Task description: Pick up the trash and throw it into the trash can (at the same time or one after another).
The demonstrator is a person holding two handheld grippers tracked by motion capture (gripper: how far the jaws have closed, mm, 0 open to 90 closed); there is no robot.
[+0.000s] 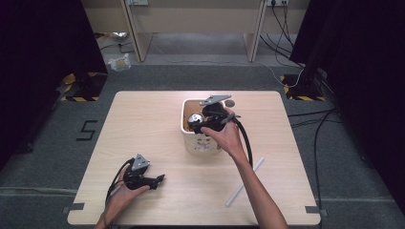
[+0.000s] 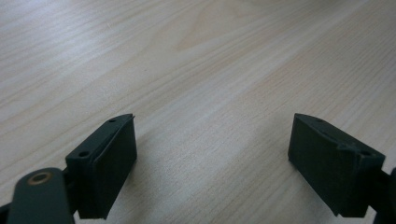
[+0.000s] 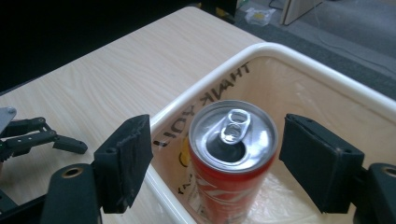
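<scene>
Over the bin: right gripper (image 3: 215, 163), jaws spread to either side of the red aluminium drinks can (image 3: 231, 158), no contact visible.
Can position: upright inside the cream plastic bin (image 1: 191, 138) at mid-table.
Can condition: tab lifted, mouth open; judged empty or near-empty, so light.
Handling: thin wall, smooth, likely to dent; grip the side wall below the rim, lightly.
Bin contents: the can, a clear plastic liner; lettering on the inner wall.
Left gripper (image 1: 155, 180): jaws wide apart, nothing between them, low over the pale wooden table (image 1: 143, 124).
Loose item: white tube (image 1: 244, 182) beside the right forearm.
</scene>
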